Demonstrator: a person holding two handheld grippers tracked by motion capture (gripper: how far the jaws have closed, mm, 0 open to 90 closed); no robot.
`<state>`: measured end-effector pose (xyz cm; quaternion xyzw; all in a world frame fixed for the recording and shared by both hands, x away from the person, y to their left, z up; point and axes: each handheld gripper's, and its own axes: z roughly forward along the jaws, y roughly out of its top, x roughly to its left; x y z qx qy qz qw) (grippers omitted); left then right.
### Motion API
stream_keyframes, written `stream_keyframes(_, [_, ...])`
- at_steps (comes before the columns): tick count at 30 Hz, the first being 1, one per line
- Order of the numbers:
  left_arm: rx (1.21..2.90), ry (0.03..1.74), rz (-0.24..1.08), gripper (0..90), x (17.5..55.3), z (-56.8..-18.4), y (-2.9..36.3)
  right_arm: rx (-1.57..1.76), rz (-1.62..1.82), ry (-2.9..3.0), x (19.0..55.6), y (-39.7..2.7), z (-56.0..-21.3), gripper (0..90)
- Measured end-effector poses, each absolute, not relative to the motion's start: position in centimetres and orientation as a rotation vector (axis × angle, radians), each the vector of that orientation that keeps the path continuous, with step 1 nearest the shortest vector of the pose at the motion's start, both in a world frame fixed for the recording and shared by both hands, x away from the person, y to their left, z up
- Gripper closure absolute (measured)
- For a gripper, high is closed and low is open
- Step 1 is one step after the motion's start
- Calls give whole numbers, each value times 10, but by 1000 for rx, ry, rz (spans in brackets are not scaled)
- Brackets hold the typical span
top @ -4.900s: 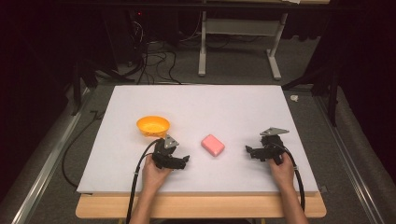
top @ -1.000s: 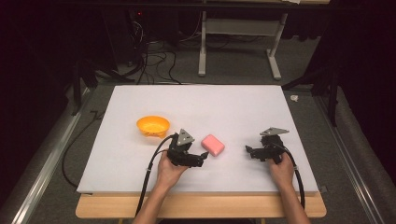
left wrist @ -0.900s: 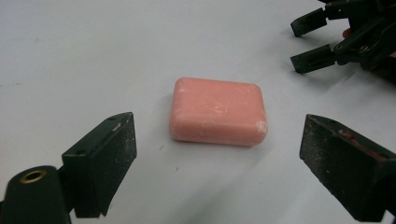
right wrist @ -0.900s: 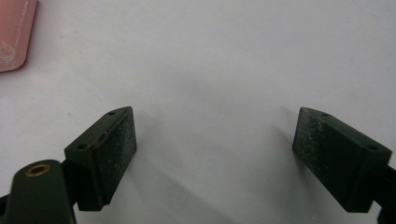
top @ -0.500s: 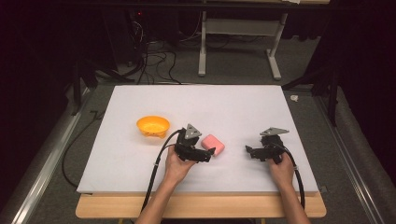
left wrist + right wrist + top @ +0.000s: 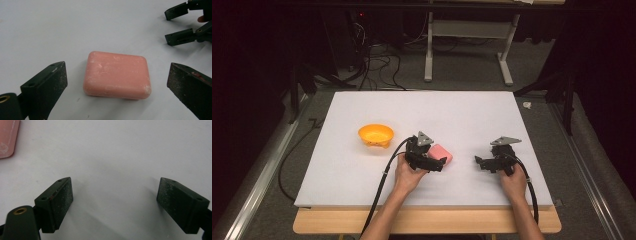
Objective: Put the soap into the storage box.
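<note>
High view: the left gripper (image 6: 439, 165) sits right by the pink soap bar (image 6: 441, 152) on the white table (image 6: 462, 115). An orange bowl (image 6: 375, 135) stands off to the left. The right gripper (image 6: 480, 162) rests well apart.

Left gripper view: its jaws have just been opening. The soap lies between them, not touched.

Right gripper view: the jaws stand wide open over bare table, holding nothing.

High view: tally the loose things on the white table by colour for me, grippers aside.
Pink rectangular soap bar: 1
Orange plastic bowl: 1
Total: 2
</note>
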<state>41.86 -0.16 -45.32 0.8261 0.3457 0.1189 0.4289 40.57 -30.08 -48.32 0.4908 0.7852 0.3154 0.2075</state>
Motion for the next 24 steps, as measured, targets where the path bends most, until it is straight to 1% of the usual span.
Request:
stream_keyframes(12, [2093,881,274,4,426,-468,-13,1366,878,2186,406,-301,-483,142])
stream_keyframes(24, [2139,875,287,19,428,-476,-21,1366,878,2186,406,-301,-483,142])
